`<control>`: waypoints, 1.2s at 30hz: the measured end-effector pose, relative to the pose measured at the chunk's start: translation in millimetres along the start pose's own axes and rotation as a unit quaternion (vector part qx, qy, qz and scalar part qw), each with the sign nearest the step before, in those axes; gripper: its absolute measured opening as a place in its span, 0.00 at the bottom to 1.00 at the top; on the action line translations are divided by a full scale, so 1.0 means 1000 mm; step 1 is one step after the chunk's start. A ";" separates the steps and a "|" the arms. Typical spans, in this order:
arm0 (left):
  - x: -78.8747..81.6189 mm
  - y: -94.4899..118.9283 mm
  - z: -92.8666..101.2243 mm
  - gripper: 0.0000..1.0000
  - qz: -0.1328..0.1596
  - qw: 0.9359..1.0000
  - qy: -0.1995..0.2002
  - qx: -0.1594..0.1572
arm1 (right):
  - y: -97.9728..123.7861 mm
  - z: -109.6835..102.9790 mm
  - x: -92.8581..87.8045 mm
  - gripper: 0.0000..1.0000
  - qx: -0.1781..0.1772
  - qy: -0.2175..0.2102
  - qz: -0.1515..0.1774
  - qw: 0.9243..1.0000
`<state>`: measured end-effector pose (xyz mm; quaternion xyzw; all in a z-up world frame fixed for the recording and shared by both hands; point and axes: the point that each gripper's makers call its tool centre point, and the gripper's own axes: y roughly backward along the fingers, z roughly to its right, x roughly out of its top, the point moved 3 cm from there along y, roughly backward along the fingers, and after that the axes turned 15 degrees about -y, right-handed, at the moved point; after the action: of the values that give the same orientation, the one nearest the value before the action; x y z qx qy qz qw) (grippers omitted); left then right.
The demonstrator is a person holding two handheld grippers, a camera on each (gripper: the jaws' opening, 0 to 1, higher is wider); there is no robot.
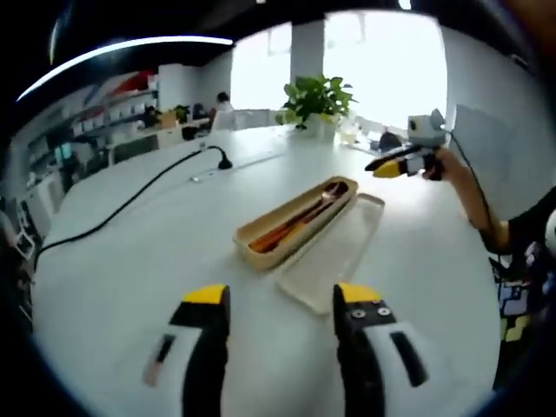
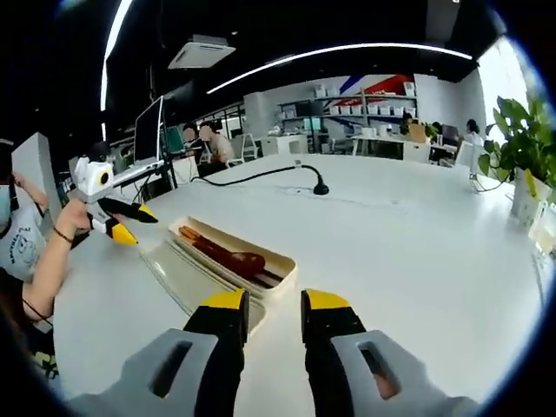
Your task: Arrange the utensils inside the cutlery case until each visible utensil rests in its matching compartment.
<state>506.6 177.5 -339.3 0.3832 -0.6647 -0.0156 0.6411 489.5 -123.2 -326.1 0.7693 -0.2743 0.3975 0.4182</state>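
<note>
Both hand-held grippers, left (image 1: 282, 308) and right (image 2: 274, 311), gape empty near unlabelled cutlery case (image 1: 300, 221).

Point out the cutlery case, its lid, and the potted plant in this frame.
cutlery case (image 1: 252, 236): left gripper view, near-end wall.
lid (image 1: 334, 252): left gripper view, flat middle, lying beside the case.
potted plant (image 1: 317, 97): left gripper view, leaves.

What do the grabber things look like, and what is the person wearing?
Each gripper, left gripper and right gripper, has two black jaws with yellow tips and grey bodies. Seen from afar, they carry a pale box. The person wears a dark wristband and black sleeve.
</note>
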 end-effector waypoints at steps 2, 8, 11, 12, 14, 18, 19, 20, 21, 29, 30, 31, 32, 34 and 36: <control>-0.001 -0.002 0.002 0.46 -0.003 1.000 0.001 -0.008 | -0.002 0.001 -0.010 0.18 0.001 -0.002 -0.026 1.000; -0.001 -0.009 0.016 0.43 -0.006 0.999 0.001 -0.044 | -0.008 -0.004 -0.020 0.20 0.007 -0.002 -0.051 0.999; 0.002 -0.011 0.017 0.34 0.013 0.998 0.007 -0.054 | -0.014 -0.005 -0.023 0.22 -0.001 0.005 -0.059 0.998; 0.003 -0.012 0.017 0.33 0.016 0.998 0.014 -0.057 | -0.014 -0.007 -0.025 0.22 0.001 0.008 -0.064 0.998; 0.003 -0.014 0.020 0.33 0.014 0.998 0.016 -0.063 | -0.015 -0.008 -0.026 0.22 0.004 0.010 -0.067 0.998; -0.003 -0.018 0.020 0.33 -0.004 0.998 0.021 -0.061 | -0.019 -0.009 -0.033 0.21 0.003 0.023 -0.086 0.996; -0.004 -0.019 0.017 0.31 -0.002 0.998 0.029 -0.056 | -0.020 -0.010 -0.035 0.20 0.002 0.028 -0.090 0.996; -0.002 -0.022 0.017 0.29 0.005 0.997 0.063 -0.054 | -0.020 -0.011 -0.036 0.20 -0.001 0.032 -0.090 0.995; -0.001 -0.023 0.016 0.27 0.006 0.995 0.081 -0.056 | -0.020 -0.013 -0.037 0.20 -0.002 0.034 -0.090 0.995; -0.002 -0.024 0.013 0.23 0.015 0.994 0.102 -0.048 | -0.020 -0.010 -0.037 0.17 -0.036 0.045 -0.090 0.994; -0.002 -0.024 0.012 0.22 0.019 0.992 0.116 -0.050 | -0.020 -0.009 -0.037 0.16 -0.040 0.043 -0.089 0.994; 0.000 -0.025 0.015 0.22 0.025 0.990 0.128 -0.059 | -0.020 -0.009 -0.037 0.14 -0.044 0.038 -0.087 0.995; 0.001 -0.026 0.018 0.20 0.032 0.986 0.147 -0.074 | -0.021 -0.008 -0.037 0.10 -0.047 0.036 -0.087 0.994; 0.012 -0.029 0.029 0.12 0.071 0.974 0.180 -0.121 | -0.024 -0.013 -0.037 0.07 -0.038 0.041 -0.087 0.995; 0.020 -0.030 0.027 0.13 0.088 0.968 0.202 -0.119 | -0.027 -0.019 -0.038 0.06 -0.028 0.044 -0.087 0.995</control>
<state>500.3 132.5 -342.8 0.2399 -0.5461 0.0395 0.8017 482.2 -90.1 -363.0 0.7597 -0.1987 0.3856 0.4844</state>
